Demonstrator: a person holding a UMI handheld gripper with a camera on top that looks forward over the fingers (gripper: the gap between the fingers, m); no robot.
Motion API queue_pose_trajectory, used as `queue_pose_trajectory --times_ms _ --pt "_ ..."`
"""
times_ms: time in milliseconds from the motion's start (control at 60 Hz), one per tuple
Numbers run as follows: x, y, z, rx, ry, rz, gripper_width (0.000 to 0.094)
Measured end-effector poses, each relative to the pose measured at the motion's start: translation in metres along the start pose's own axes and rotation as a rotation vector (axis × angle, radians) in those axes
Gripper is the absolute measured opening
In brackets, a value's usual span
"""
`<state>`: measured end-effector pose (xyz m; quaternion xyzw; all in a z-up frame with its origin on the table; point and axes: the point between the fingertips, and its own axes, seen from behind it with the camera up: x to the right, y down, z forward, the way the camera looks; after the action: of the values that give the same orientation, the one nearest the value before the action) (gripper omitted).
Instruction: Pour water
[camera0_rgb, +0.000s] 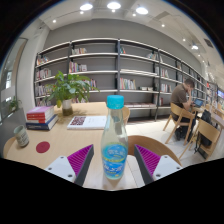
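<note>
- Jaws (113, 160) spread apart, one pink pad (79, 158) on the left finger and one on the right.
- Between the fingers, a clear plastic water bottle with a light blue cap and a blue label (115, 138), standing upright.
- A small gap visible between each pad and the bottle's sides; hard to tell if either pad touches it near the bottom.
- Bottle standing on a pale wooden desk (60, 142), or held just above it; cannot tell which, since the base is hidden low between the fingers.
- Just left of the bottle, farther back on the desk, an open white book or magazine (88, 122) lying flat.
- Left of that, a stack of books with a red one on top (41, 117).
- Nearer on the desk, left of the fingers, a small round dark red disc (43, 147).
- Behind the open book, a green leafy plant (70, 88).
- Along the back wall, tall grey shelves full of books (100, 70).
- Well off to the right, a person (183, 98) sitting on a chair at another desk.
- Up above, round white ceiling lights (113, 7) shining.
</note>
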<state>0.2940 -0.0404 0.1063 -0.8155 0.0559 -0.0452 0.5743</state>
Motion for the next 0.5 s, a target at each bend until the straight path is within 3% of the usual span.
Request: queue_pose_trajectory --times_ms 117,167,233,317,500 --pt "0.003 -0.011 0.028 0.045 -0.018 0.021 0.0793" --pt "0.003 -0.014 0.039 0.062 -0.023 0.019 0.0735" --pt "0.0 -0.012 0.055 0.079 -0.027 0.026 0.0561" --pt "0.001 -0.018 0.055 0.121 -0.021 0.013 0.0534" --pt "-0.005 -0.02 0.063 0.13 -0.005 -0.019 0.0368"
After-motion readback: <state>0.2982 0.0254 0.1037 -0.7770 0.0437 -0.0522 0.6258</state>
